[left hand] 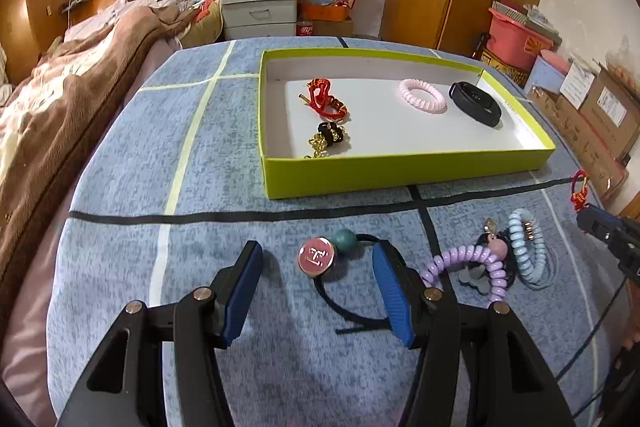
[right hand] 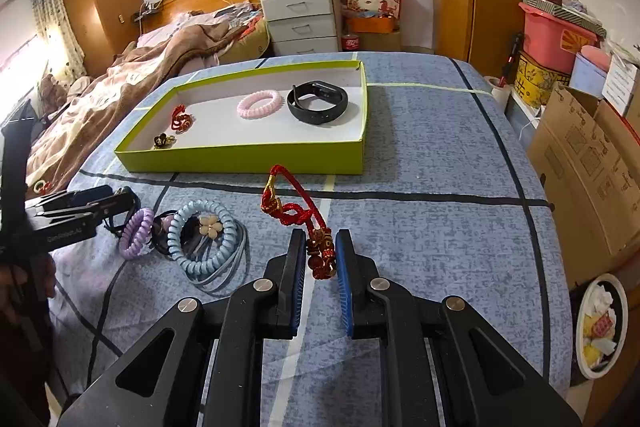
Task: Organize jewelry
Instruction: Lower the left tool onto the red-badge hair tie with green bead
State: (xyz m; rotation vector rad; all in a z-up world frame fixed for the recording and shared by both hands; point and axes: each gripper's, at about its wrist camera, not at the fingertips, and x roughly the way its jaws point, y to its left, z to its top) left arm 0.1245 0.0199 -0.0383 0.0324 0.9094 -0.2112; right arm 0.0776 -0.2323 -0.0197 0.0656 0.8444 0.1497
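the worry from here is the red cord bracelet [right hand: 298,205]. the right gripper [right hand: 320,259] has it only by the beaded end, and the rest of the cord arcs up and forward in a loose loop that stands clear of the blue bedspread [right hand: 440,227]. if that loop swings as it travels to the green tray [right hand: 248,159], i'd guess it could catch on the near wall of the tray and drag the beads out of the pinch, or land draped over the rim instead of inside. the hold looks shallow too, so a quick move might shake it free.

the right claw is nearly closed, fingers squeezed onto the bead cluster with just that cluster between them. the left gripper [left hand: 316,267] is spread wide and holds nothing. between its fingers lies a black hair tie [left hand: 340,301] with a pink button [left hand: 316,257] and a teal bead [left hand: 345,241]; the right pad seems to sit on or just beside the band, i can't tell which. closing carelessly there could flick the button away or nudge the purple coil tie [left hand: 468,259] just to the right, which sits tangled with the pale blue coil tie [left hand: 528,247].

inside the tray, far side, a pink coil [left hand: 423,95] and a black band [left hand: 476,103] rest at the right, another red cord piece [left hand: 324,101] and a black and gold charm [left hand: 328,139] at the left.
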